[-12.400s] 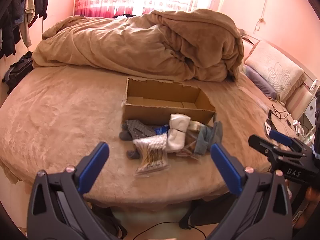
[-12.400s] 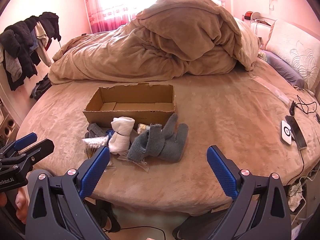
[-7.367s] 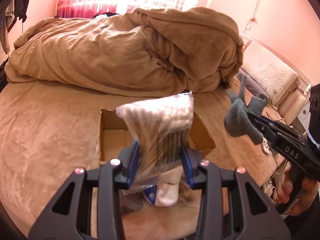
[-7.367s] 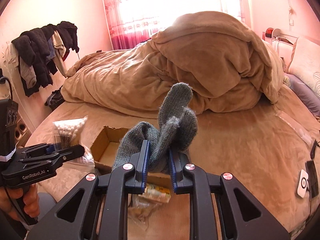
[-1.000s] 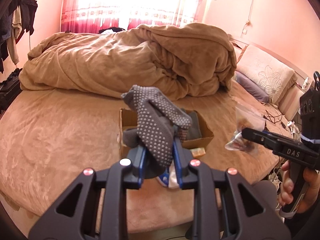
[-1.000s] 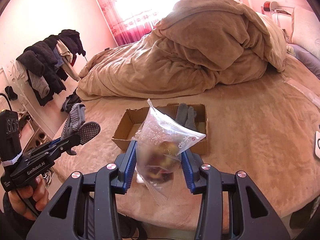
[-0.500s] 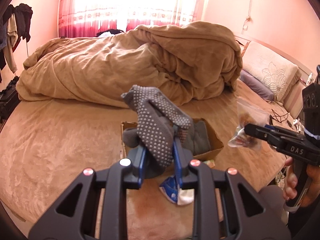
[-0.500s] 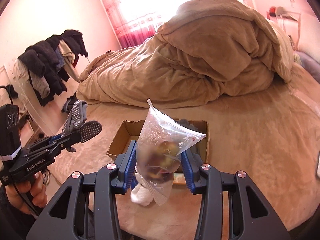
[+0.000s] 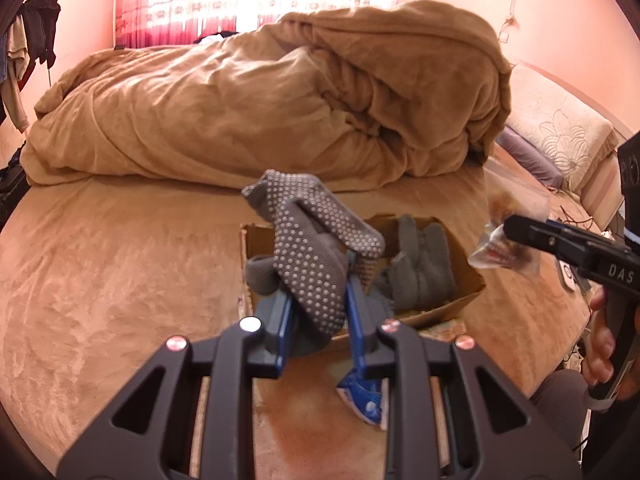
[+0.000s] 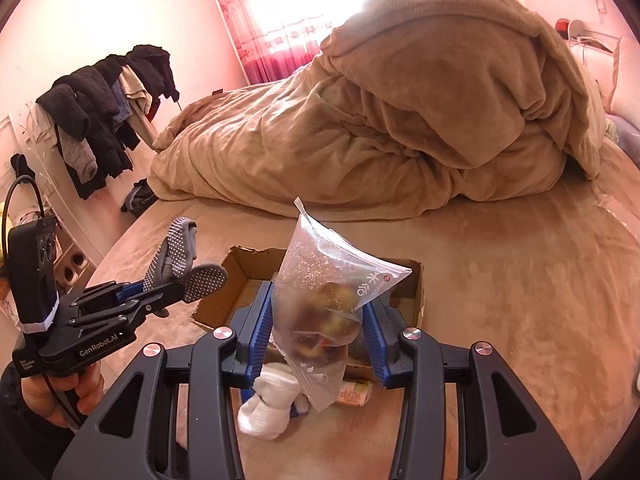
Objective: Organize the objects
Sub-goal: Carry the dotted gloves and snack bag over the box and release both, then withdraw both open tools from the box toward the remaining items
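Note:
My left gripper (image 9: 320, 312) is shut on a grey dotted glove (image 9: 316, 248) and holds it above the near left part of the cardboard box (image 9: 468, 280). It also shows in the right wrist view (image 10: 176, 264). A plain grey glove (image 9: 420, 268) lies in the box. My right gripper (image 10: 318, 320) is shut on a clear zip bag of dark pieces (image 10: 320, 304), held above the box (image 10: 224, 292). The bag also shows at the right of the left wrist view (image 9: 508, 240).
A white sock roll (image 10: 268, 404), a blue packet (image 9: 360, 396) and a small yellowish packet (image 10: 356, 392) lie on the bed in front of the box. A heaped tan duvet (image 9: 280, 100) lies behind. Clothes hang on a rack (image 10: 104, 108) at the left.
Both grippers have moved forward and closer over the box, still holding the dotted glove and the zip bag. The box now lies nearer beneath them.

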The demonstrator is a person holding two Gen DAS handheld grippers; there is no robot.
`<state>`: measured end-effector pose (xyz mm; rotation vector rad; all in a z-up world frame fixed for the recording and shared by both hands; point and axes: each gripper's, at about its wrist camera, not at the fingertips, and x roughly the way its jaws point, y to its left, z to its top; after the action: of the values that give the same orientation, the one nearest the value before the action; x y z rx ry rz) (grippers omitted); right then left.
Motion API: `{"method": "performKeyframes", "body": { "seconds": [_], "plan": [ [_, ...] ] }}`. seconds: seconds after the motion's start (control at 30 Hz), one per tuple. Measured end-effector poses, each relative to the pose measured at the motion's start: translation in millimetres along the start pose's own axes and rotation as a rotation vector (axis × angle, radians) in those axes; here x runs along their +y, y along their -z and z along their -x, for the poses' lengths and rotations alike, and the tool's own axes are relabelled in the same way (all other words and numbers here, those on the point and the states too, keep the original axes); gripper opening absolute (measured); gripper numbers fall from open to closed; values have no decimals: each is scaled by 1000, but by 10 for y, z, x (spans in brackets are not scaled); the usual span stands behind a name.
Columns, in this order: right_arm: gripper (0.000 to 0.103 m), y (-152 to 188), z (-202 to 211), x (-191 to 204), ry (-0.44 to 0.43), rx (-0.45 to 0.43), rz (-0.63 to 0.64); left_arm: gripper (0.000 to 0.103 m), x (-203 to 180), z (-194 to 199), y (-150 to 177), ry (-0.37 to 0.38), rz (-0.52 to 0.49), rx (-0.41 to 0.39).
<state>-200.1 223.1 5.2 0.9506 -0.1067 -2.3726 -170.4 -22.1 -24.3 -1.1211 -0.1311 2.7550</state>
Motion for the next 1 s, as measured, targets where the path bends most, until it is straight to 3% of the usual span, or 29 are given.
{"method": "performKeyframes", "body": {
  "seconds": [0.37, 0.6, 0.73, 1.0],
  "plan": [
    [44, 57, -548, -7, -27, 79, 9, 25, 111, -502, 81, 25, -6, 69],
    [44, 269, -1115, -18, -100, 223, -21, 26, 187, -924, 228, 20, -19, 185],
    [44, 366, -1292, -29, -122, 273, -38, 27, 185, -961, 227, 4, -37, 174],
    [48, 391, -1312, -2, -122, 271, -48, 34, 134, -955, 213, 5, -58, 142]
  ]
}}
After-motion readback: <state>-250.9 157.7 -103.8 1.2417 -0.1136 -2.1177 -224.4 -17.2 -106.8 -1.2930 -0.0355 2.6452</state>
